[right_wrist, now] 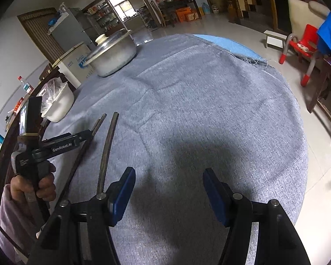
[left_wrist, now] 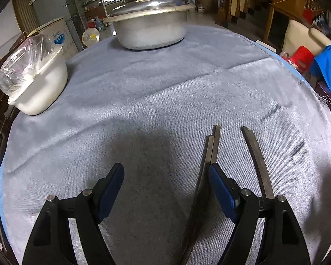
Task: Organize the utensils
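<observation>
You're working at a round table (left_wrist: 165,84) spread with a grey-blue cloth, in a cluttered living room with a tiled floor. At the far edge sits a lidded metal pot (left_wrist: 150,26), and to the left a white bowl (left_wrist: 44,88) lined with a plastic bag.

The chopsticks (left_wrist: 211,152) lie on the cloth near you in two loose groups, splayed apart rather than gathered. Your left gripper (left_wrist: 165,187) hovers low over them with its fingers spread wide and nothing held; its right finger sits just beside or on one pair, while the other pair (left_wrist: 256,161) lies outside that finger. Your right gripper (right_wrist: 168,190) is likewise spread and empty, over bare cloth to the right of the sticks.

You look to be at the gathering step, not yet gripping. Next, shift the left gripper rightward so one bundle falls between the fingers, then close squarely; thin sticks roll easily.
</observation>
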Tool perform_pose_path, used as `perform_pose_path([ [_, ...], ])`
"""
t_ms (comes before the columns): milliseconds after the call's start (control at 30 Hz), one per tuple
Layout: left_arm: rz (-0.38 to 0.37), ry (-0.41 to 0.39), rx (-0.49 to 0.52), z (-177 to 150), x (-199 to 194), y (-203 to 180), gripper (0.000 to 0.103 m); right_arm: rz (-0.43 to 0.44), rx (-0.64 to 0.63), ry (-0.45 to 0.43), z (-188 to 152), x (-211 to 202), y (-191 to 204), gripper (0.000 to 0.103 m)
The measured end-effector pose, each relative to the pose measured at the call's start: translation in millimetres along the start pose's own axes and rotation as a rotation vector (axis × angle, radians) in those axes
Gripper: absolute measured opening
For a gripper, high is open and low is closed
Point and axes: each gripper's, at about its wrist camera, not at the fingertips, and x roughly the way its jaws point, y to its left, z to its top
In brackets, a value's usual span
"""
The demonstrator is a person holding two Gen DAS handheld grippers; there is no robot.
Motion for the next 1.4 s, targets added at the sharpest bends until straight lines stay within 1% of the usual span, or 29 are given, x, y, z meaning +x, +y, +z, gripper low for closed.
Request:
perform_pose_path([
  [133, 0.002, -0.002, 0.021, -1, -1, -4, 0.08, 0.007, 0.002, 0.004, 1, 2, 2, 0.066],
  [300, 0.019, 0.004, 0.012, -1, 0, 3, 0.082, 0.013, -0.016, -0.002, 2, 1, 7, 0.066],
  [333, 0.028, 0.006, 0.003, 1, 1, 5, 0.082, 0.014, -0.019, -0.002, 2, 1, 8, 0.066],
  [367, 0.066, 0.028, -0.009, 1, 6, 10, 0.082, 0.013, -0.022, -0.002, 2, 1, 9, 0.066],
  [400, 0.071, 0.044, -0.022, 1, 9, 15, 0.083, 0.012, -0.027, -0.004, 2, 0, 10, 0.066],
  [433, 0.044, 0.043, -0.054, 0, 11, 23, 0.082, 0.012, -0.03, -0.004, 2, 1, 10, 0.066],
  [467, 0.038, 0.047, -0.07, 0, 11, 28, 0.082, 0.01, -0.032, -0.004, 2, 1, 11, 0.066],
  [567, 0.113, 0.055, -0.117, -2, 11, 45, 0.081, 0.006, -0.048, -0.01, 7, 3, 14, 0.066],
  [600, 0.108, 0.062, -0.137, -3, 11, 51, 0.081, 0.007, -0.056, -0.014, 10, 4, 16, 0.066],
  [633, 0.097, 0.068, -0.152, -4, 11, 55, 0.079, 0.013, -0.074, -0.022, 15, 6, 20, 0.062],
  [667, 0.091, 0.07, -0.158, -5, 11, 57, 0.078, 0.022, -0.098, -0.021, 20, 10, 25, 0.052],
  [700, 0.094, 0.074, -0.162, -6, 11, 59, 0.077, 0.025, -0.112, -0.014, 23, 14, 29, 0.044],
  [733, 0.098, 0.076, -0.164, -6, 11, 60, 0.076, 0.038, -0.123, 0.001, 30, 21, 34, 0.042],
  [767, 0.09, 0.077, -0.167, -7, 10, 61, 0.071, 0.062, -0.128, 0.018, 37, 29, 39, 0.042],
  [833, 0.08, 0.076, -0.169, -7, 12, 60, 0.07, 0.09, -0.148, 0.053, 48, 43, 50, 0.04],
  [967, 0.085, 0.063, -0.158, -5, 14, 58, 0.07, 0.117, -0.19, 0.092, 57, 66, 69, 0.04],
  [1033, 0.082, 0.058, -0.151, -4, 16, 58, 0.07, 0.104, -0.21, 0.127, 57, 80, 79, 0.04],
  [1133, 0.067, 0.057, -0.154, -4, 17, 61, 0.071, 0.113, -0.218, 0.16, 52, 93, 89, 0.04],
  [1167, 0.062, 0.057, -0.158, -6, 15, 62, 0.071, 0.103, -0.231, 0.144, 50, 94, 93, 0.04],
  [1267, 0.057, 0.05, -0.16, -7, 16, 63, 0.071, 0.078, -0.272, 0.133, 47, 95, 99, 0.041],
  [1400, 0.066, 0.035, -0.153, -12, 11, 62, 0.071, 0.056, -0.341, 0.145, 41, 96, 107, 0.041],
])
